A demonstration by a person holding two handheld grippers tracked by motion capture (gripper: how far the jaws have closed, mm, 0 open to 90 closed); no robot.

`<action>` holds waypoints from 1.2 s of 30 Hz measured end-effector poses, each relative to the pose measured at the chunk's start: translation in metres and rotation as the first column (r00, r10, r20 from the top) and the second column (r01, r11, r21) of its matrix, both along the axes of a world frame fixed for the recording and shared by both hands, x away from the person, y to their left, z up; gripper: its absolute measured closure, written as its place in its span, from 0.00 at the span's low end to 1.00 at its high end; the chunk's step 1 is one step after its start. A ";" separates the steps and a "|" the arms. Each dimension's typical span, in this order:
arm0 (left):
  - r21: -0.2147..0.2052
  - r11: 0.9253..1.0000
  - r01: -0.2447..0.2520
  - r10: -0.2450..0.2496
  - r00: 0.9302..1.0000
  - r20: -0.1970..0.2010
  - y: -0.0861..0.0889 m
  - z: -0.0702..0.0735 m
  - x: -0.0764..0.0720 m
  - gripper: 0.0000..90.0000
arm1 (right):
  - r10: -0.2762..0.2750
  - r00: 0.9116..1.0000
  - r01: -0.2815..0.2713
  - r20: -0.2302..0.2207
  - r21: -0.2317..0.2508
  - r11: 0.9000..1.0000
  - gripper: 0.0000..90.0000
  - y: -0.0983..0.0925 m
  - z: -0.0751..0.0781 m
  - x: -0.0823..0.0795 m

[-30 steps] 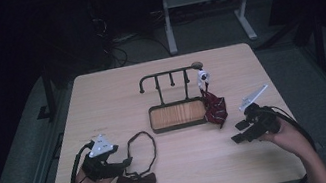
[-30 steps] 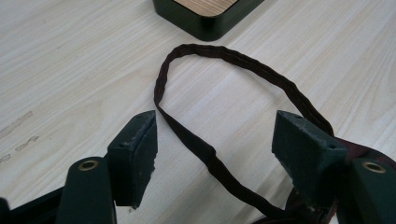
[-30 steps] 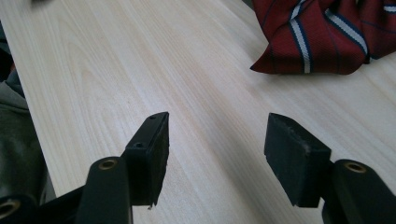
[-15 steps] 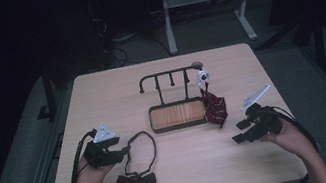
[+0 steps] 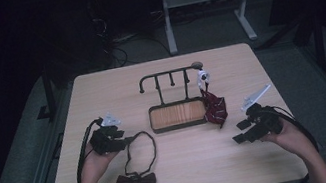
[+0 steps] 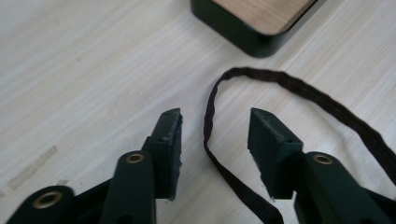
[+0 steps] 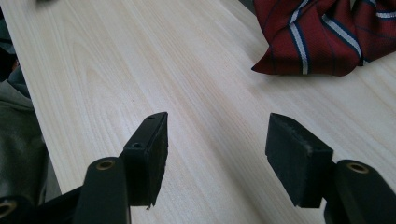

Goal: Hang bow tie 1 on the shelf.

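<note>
Moved: left gripper slid right onto the bow tie strap, jaws just been closing, half-narrowed, strap between them, not yet pinched.
Bow tie: flat on table, near me.
Right gripper: wide, empty.
Meaning: I judge the pickup is imminent.

Setting: lab or test workspace, dimly lit. Evidence: lone pale wood tabletop on grey carpet; metal frame rails along both sides; a bare desk frame and loose cables on the floor beyond.
</note>
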State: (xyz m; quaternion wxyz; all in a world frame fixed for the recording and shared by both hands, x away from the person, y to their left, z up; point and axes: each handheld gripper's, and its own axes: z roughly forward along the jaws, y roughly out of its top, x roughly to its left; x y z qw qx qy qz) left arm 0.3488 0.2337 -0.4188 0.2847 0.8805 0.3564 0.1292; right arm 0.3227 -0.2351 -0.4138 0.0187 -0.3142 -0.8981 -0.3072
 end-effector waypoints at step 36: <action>0.133 0.989 0.071 -0.056 0.992 -0.111 -0.009 -0.025 0.009 1.00 | 0.024 1.000 -0.024 0.019 0.000 1.000 0.44 0.004 0.003 -0.004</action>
